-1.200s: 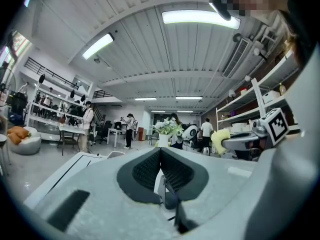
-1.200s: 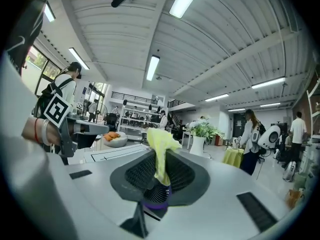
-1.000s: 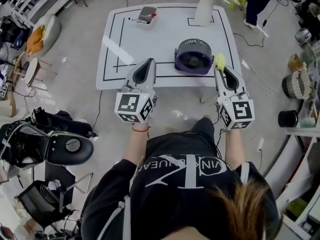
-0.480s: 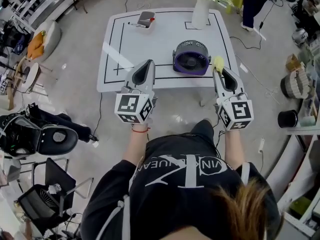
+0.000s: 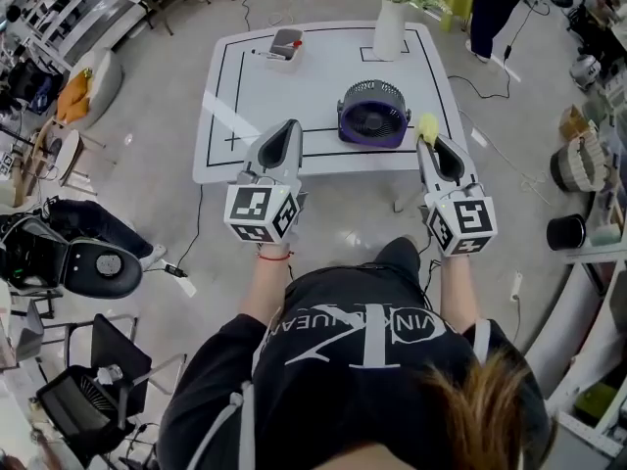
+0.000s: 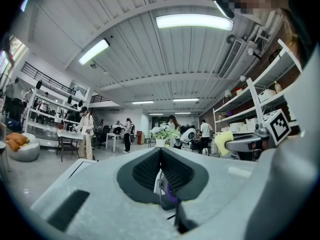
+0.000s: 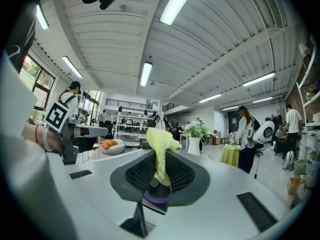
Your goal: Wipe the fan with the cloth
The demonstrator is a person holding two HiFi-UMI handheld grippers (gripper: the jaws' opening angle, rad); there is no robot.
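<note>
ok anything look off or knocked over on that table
Nothing stands out. The fan sits on the white table, the vase stands upright, nothing looks spilled, and the yellow cloth is pinched in the right gripper.

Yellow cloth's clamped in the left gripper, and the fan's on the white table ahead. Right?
Wrong gripper: the yellow cloth is clamped in the right gripper, as the right gripper view shows; the left gripper is shut on nothing. The fan is on the white table ahead.
</note>
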